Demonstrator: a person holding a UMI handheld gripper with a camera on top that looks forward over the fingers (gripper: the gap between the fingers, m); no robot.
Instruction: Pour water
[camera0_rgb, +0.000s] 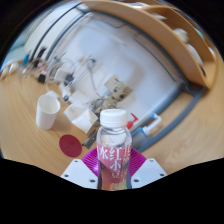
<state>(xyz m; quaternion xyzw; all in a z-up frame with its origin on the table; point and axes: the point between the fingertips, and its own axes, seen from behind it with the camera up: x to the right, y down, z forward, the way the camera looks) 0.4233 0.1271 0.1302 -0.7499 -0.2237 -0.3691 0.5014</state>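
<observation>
Hand-held gripper (113, 172) clenched on bottle (114, 140), upright, white cap on, above the table (25, 120) near its front edge. Cup (47, 110) standing apart to the left, beyond a red lid (70, 145). Pouring not yet begun, judging by the upright bottle; uncapping and tipping over cup left.

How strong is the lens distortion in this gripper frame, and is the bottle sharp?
Gripper view: heavy fisheye bending, the wooden tabletop and far furniture curve into arcs; the clear plastic bottle with white cap and pink label, held between the gripper fingers, is reasonably sharp; the white paper cup is softer; lighting is even and soft, without harsh glare.
</observation>
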